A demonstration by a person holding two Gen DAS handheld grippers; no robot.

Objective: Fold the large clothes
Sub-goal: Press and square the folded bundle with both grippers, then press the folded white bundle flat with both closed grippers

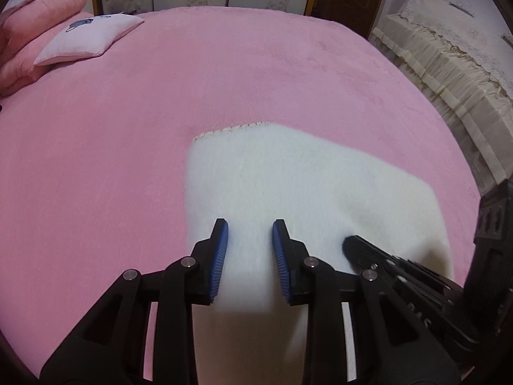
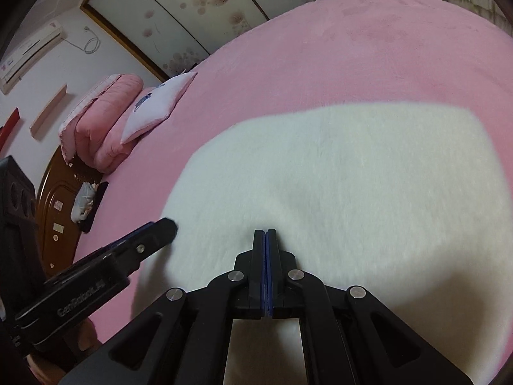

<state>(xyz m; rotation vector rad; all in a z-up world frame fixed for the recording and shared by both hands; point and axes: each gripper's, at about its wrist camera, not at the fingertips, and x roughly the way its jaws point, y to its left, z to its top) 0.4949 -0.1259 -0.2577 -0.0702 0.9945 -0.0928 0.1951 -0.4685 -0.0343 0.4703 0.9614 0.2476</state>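
Dim, soft indoor light; slight blur, fisheye-warped dark corners.

Pink bed (image 1: 160,128): white, seemingly fleecy garment (image 1: 288,186), pillow (image 1: 86,38).

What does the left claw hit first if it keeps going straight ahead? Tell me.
Probably the white fleece garment: the open left claw points along it, over the pink bed cover. How high the claw sits above the fabric is unclear.

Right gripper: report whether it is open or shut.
Shut. In the right wrist view the right gripper has its blue pads pressed together with no gap, above the white garment. Whether fabric is pinched between them cannot be told.
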